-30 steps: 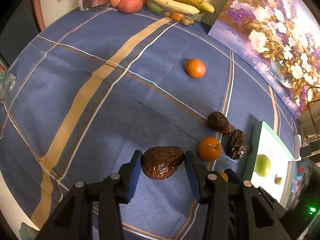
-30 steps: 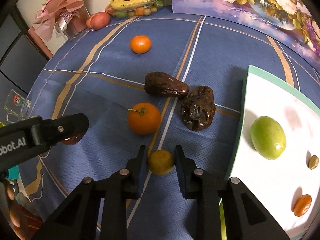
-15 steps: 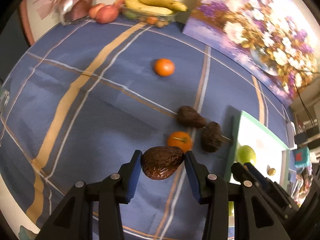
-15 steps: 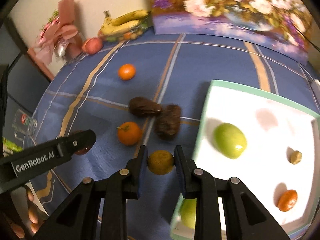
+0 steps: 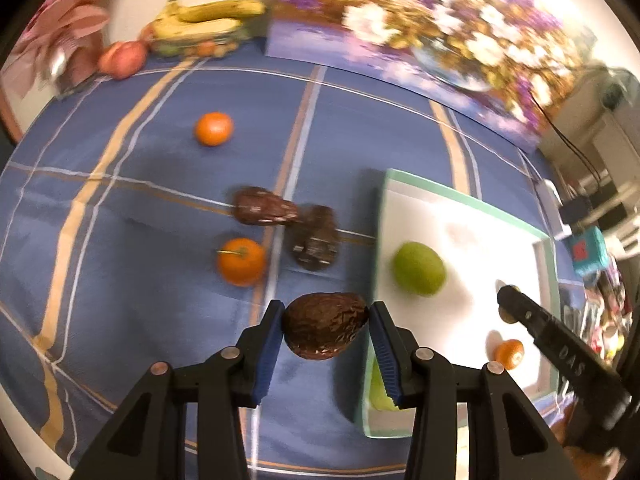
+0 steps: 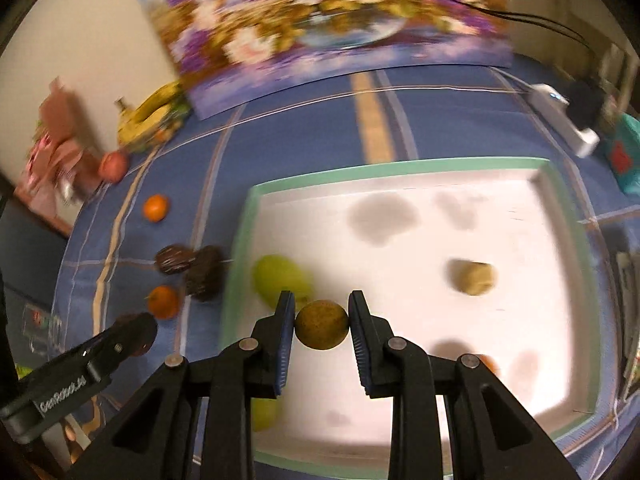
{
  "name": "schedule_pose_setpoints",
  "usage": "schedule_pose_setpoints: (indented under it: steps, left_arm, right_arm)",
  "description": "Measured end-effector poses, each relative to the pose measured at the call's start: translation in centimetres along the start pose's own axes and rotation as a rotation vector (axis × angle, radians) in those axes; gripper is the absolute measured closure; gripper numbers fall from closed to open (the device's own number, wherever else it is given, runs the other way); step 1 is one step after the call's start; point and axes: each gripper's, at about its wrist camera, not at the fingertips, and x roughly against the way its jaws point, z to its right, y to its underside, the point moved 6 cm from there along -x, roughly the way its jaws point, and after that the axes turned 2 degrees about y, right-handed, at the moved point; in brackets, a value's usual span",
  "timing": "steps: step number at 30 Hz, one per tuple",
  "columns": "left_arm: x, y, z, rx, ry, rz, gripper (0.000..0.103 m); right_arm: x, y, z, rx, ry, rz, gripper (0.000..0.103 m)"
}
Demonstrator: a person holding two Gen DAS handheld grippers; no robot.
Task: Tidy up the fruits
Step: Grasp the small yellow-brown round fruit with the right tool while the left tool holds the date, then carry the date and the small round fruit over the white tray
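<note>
My left gripper (image 5: 325, 330) is shut on a dark wrinkled avocado (image 5: 324, 331), held above the blue cloth just left of the white tray (image 5: 460, 200). My right gripper (image 6: 322, 324) is shut on a small yellow-brown round fruit (image 6: 322, 325), held over the tray (image 6: 400, 168). In the tray lie a green fruit (image 6: 280, 278), a small tan fruit (image 6: 474, 278) and a small orange one (image 5: 509, 354). On the cloth lie two oranges (image 5: 241, 261) (image 5: 213, 128) and two dark wrinkled fruits (image 5: 264, 212) (image 5: 316, 238).
Bananas on a clear container (image 5: 200, 24) and a red apple (image 5: 122, 59) sit at the far edge by a pink gift wrap (image 5: 60, 32). A flower painting (image 5: 420, 28) leans behind the tray. Cables and a teal object (image 5: 588, 248) lie at right.
Both grippers have carried their fruits to the right, towards the tray. The right gripper is now over the tray; the left one is beside its left edge.
</note>
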Motion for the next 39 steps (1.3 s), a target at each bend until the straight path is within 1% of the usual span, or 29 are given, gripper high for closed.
schedule_pose_setpoints:
  steps: [4,9,16,20,33,35,39]
  left_arm:
    - [-0.2,0.4,2.5,-0.075,0.020,-0.004,0.057]
    - [-0.7,1.0,5.0,-0.150,0.043,-0.012,0.057]
    - [-1.7,1.8,7.3,-0.229,0.044,-0.027,0.057]
    - [-2.8,2.2,8.0,-0.251,0.041,-0.043,0.057]
    - [-6.1,3.2,8.7,-0.285,0.022,-0.091,0.057]
    - [-6.4,3.1,8.7,-0.286,0.014,-0.089,0.056]
    - [-6.5,3.1,8.8,-0.278,0.022,-0.092,0.056]
  right_arm:
    - [0.7,-0.1,3.2,-0.072,0.035,0.004,0.074]
    - [1.5,-0.1,6.2,-0.136,0.064,0.013,0.074]
    - [1.9,0.1,7.9,-0.164,0.092,0.013,0.074]
    - [1.7,0.5,7.9,-0.155,0.099,0.000,0.074]
    - [-1.3,2.1,9.3,-0.174,0.134,-0.100,0.074]
    - [-1.5,2.3,9.4,-0.179,0.131,-0.107,0.074]
    - [-1.5,2.3,9.3,-0.180,0.132,-0.107,0.074]
